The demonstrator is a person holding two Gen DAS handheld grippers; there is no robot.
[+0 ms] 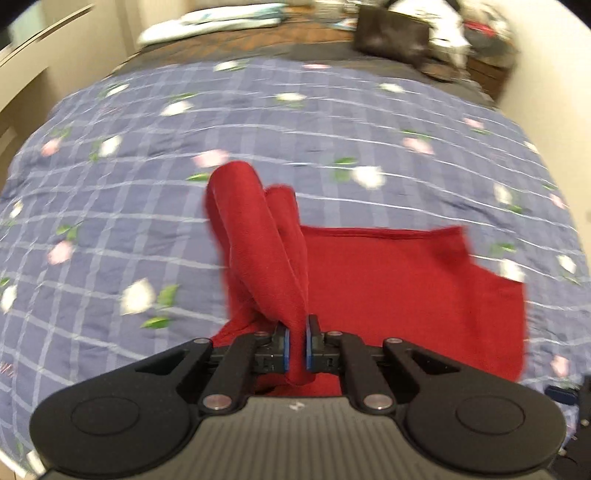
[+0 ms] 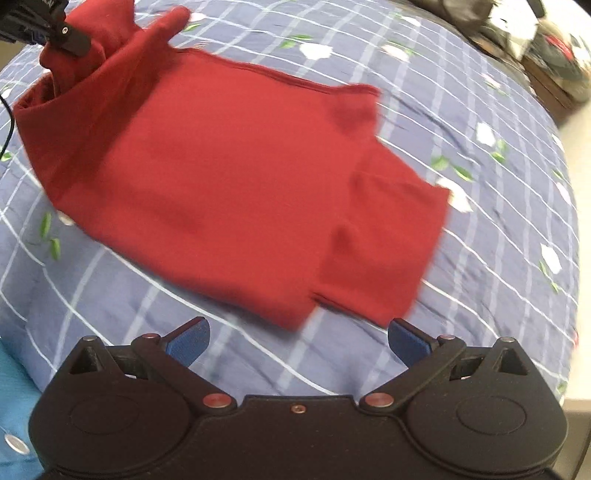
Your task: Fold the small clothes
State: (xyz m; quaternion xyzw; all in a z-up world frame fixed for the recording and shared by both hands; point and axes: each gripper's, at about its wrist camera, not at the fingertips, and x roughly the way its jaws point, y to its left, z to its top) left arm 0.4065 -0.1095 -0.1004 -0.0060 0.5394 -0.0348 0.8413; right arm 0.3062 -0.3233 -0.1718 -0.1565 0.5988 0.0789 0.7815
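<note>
Item: red garment [image 2: 229, 177] on blue floral bedspread [image 2: 498, 221], mid-fold.
We log: left gripper [image 1: 297, 345] w/ pads pressed together, pinching a lifted fold of the garment; rest lies flat on bedspread. Right gripper [image 2: 297, 341] spread wide, empty, just short of the garment's near edge. Dark bag [image 1: 391, 31] at far end of bed, blurred.
</note>
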